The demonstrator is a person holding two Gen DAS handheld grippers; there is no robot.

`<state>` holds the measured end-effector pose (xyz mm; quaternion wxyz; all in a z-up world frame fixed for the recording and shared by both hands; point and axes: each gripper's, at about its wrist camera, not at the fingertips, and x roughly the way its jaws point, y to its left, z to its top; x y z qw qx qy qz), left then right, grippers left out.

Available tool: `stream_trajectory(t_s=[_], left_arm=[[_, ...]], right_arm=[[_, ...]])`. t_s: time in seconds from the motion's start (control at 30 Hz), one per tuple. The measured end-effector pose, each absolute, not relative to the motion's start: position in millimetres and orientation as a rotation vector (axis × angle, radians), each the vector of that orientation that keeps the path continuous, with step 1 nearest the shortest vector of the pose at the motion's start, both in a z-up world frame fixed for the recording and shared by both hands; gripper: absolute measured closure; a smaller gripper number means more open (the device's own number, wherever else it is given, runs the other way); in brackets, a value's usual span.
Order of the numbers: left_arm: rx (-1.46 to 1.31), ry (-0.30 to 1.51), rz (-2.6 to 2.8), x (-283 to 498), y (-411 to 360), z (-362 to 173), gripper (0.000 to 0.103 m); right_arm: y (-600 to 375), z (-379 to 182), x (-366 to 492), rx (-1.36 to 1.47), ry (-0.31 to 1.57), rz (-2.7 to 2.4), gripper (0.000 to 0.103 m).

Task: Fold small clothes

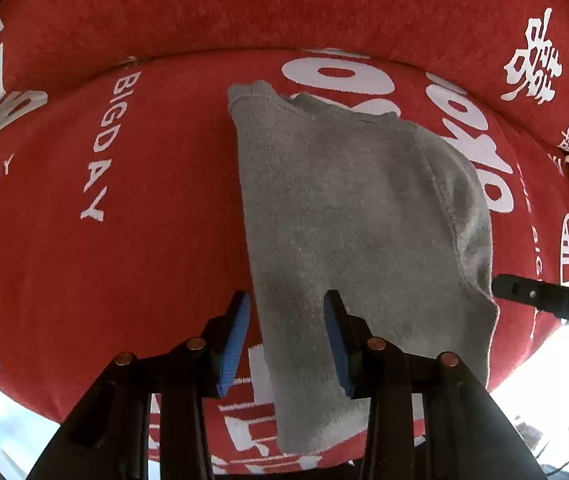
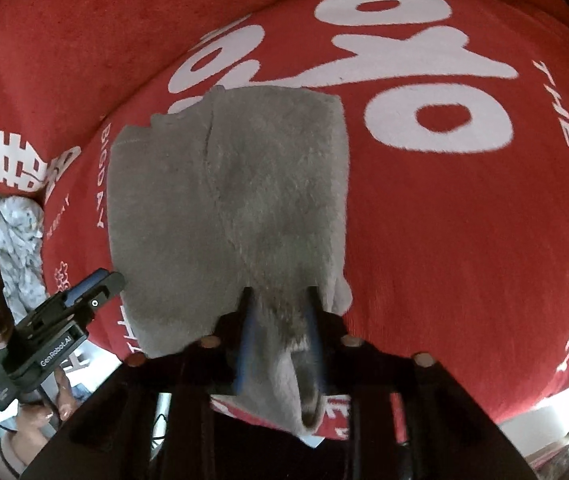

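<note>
Here, left wrist view: the left gripper (image 1: 286, 340) hovers low, fingers spread astride the grey garment (image 1: 348, 248) lying on the red blanket (image 1: 144, 200). Right wrist view: the right gripper (image 2: 280, 344) points forward, fingers apart around the garment's (image 2: 228, 216) bunched near edge.

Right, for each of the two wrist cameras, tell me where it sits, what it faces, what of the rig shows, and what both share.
Left wrist view: sits on the left gripper, looking along its open blue-padded fingers at the grey fleece garment; the right gripper's black tip enters from the right.
Right wrist view: sits on the right gripper, its fingers straddling a bunched garment edge; the left gripper shows at the left.
Shared: the grey garment and the red white-lettered cloth.
</note>
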<state>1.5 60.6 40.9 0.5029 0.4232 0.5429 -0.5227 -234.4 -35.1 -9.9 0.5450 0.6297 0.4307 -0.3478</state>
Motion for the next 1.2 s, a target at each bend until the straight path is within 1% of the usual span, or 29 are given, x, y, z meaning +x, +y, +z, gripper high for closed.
stream_trajectory(t_s=[0.03, 0.07, 0.1, 0.27, 0.3, 0.33, 0.4, 0.43, 0.47, 0.5, 0.53, 0.57, 0.6, 0.63, 0.67, 0.87, 1.07, 1.2], left_arm=[[1.021, 1.314, -1.264, 1, 61, 43, 0.063], [1.020, 1.313, -1.269, 1, 62, 46, 0.062], [1.022, 1.309, -1.271, 1, 62, 48, 0.057], [1.049, 1.296, -1.263, -2, 63, 55, 0.056], [1.054, 1.293, -1.256, -3, 64, 56, 0.056], [1.058, 1.290, -1.252, -3, 65, 58, 0.056], [1.062, 1.286, -1.250, -3, 65, 60, 0.056], [1.069, 1.283, -1.244, -4, 65, 61, 0.050], [1.074, 1.283, -1.240, -4, 66, 61, 0.038], [1.078, 1.279, -1.228, -4, 66, 61, 0.012], [1.066, 1.262, -1.218, -3, 67, 64, 0.005], [1.049, 1.245, -1.219, -2, 67, 67, 0.005], [1.039, 1.237, -1.224, -2, 68, 70, 0.005], [1.040, 1.242, -1.224, -2, 67, 70, 0.005], [1.042, 1.247, -1.216, -2, 67, 69, 0.005], [1.075, 1.236, -1.173, -3, 69, 66, 0.005], [1.084, 1.220, -1.142, -2, 72, 67, 0.005], [1.082, 1.242, -1.140, 0, 74, 66, 0.005]], right_arm=[[-33, -7, -233, 1.491, 1.028, -0.836, 0.042], [-31, -5, -231, 1.486, 1.031, -0.845, 0.039], [-29, -2, -229, 1.482, 1.030, -0.849, 0.039], [-23, 2, -218, 1.488, 1.047, -0.861, 0.038], [-21, 3, -216, 1.491, 1.046, -0.862, 0.035], [-20, 4, -215, 1.493, 1.045, -0.864, 0.029], [-19, 6, -213, 1.487, 1.055, -0.877, 0.022], [-18, 7, -212, 1.480, 1.060, -0.884, 0.022], [-18, 9, -211, 1.470, 1.069, -0.890, 0.022], [-17, 10, -209, 1.455, 1.083, -0.901, 0.022], [-17, 12, -208, 1.437, 1.096, -0.913, 0.022], [-17, 14, -206, 1.419, 1.107, -0.924, 0.021], [-17, 17, -204, 1.395, 1.118, -0.938, 0.014], [-17, 19, -202, 1.377, 1.127, -0.949, 0.002], [-17, 21, -199, 1.357, 1.133, -0.960, 0.000], [-15, 28, -187, 1.282, 1.162, -1.008, 0.000], [-15, 32, -182, 1.268, 1.174, -1.031, 0.000], [-14, 33, -181, 1.259, 1.181, -1.035, 0.000]])
